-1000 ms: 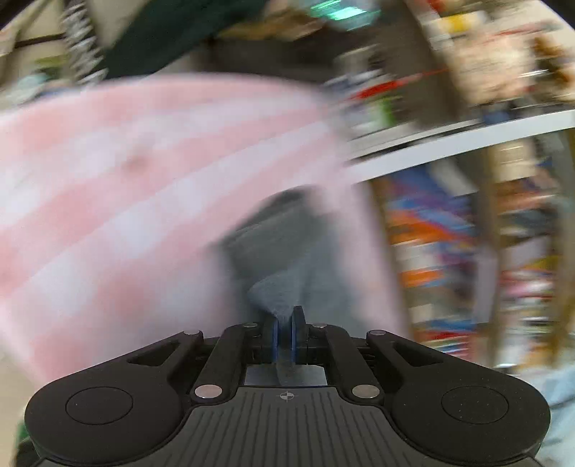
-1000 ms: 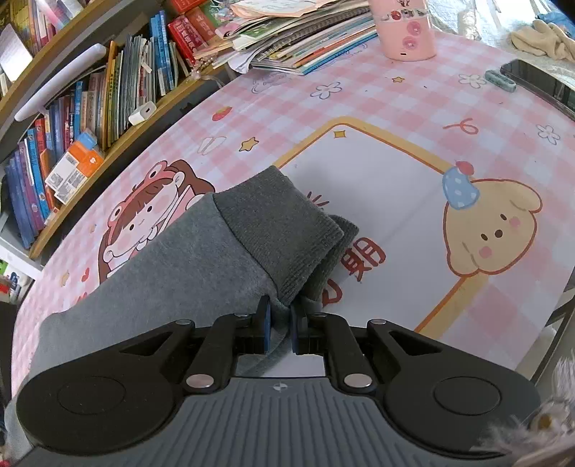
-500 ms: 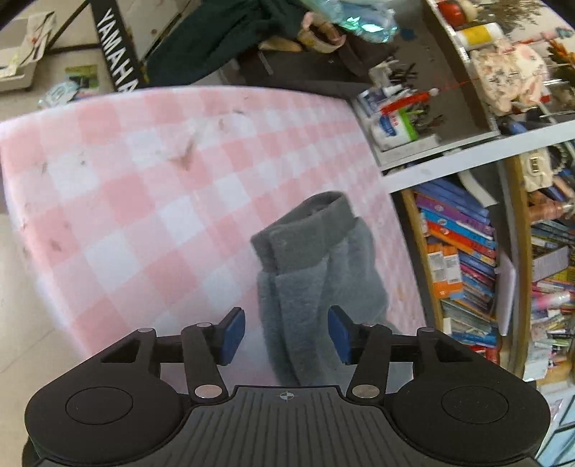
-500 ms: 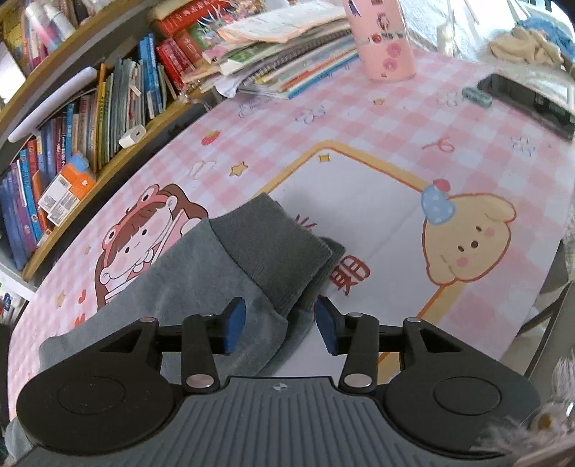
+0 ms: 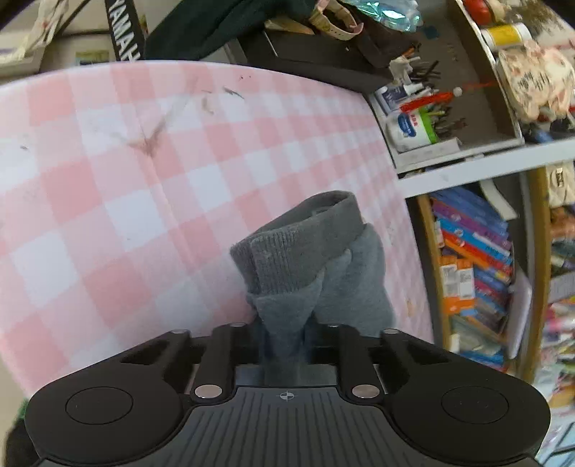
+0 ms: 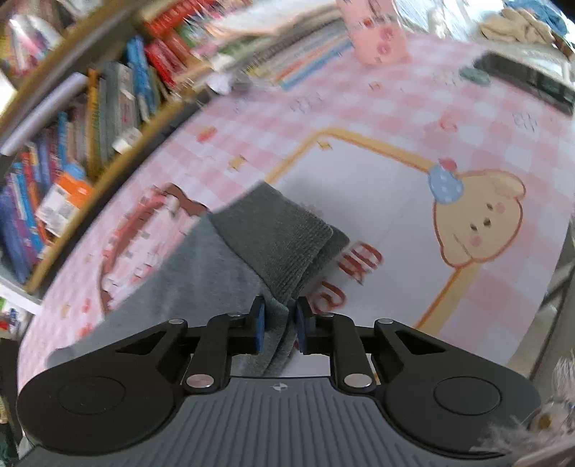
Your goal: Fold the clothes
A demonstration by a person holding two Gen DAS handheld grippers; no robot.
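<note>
Left wrist view: your left gripper (image 5: 284,336) has its pads buried in grey garment (image 5: 305,266) fabric, apparently pinching it above the pink checked tablecloth (image 5: 107,179). Right wrist view, blurred: your right gripper (image 6: 279,325) nips the ribbed cuff (image 6: 276,233); garment lies on the cloth.

- We read "YAMAHA" in white capitals on a black strip (image 5: 124,34) beyond the table's far edge.
- We cannot make out the blurred red characters (image 6: 345,276) on the tablecloth.
</note>
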